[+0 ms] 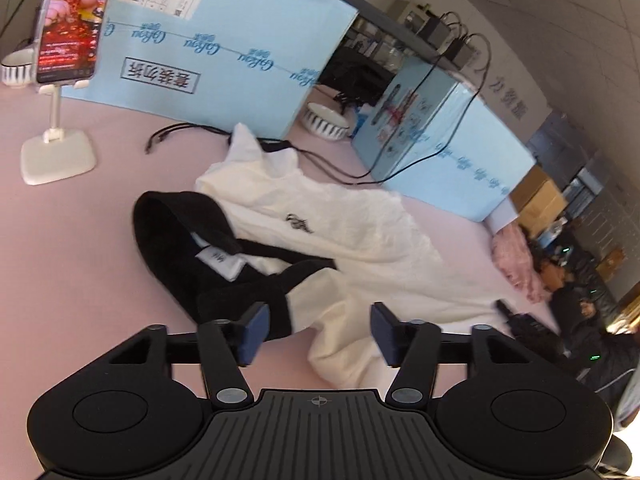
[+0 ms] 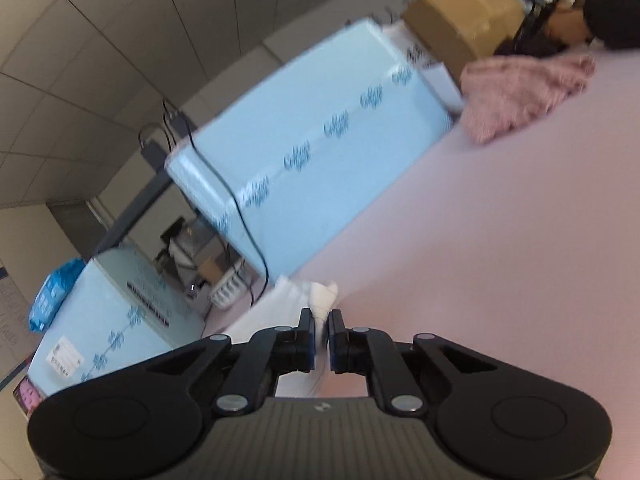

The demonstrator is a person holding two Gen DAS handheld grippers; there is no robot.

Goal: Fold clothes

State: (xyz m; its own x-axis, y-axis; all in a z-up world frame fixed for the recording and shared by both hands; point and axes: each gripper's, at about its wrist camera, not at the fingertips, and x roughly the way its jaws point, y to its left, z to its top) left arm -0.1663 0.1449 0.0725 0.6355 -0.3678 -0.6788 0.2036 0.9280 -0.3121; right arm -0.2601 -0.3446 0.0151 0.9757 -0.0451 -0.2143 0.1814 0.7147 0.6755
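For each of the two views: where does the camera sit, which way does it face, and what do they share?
Left wrist: behind the open left gripper, angled down at the white garment on the pink table.
Right wrist: behind the right gripper, shut on white fabric, facing nearly level.
Shared: blue boxes, fluffy pink garment.

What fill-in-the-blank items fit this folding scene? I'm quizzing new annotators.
1. The white garment has a ____ collar.
2. The right gripper is shut on ____ fabric.
3. The left gripper has its jaws ____.
4. The phone sits on a ____ stand.

Missing words: black; white; open; white
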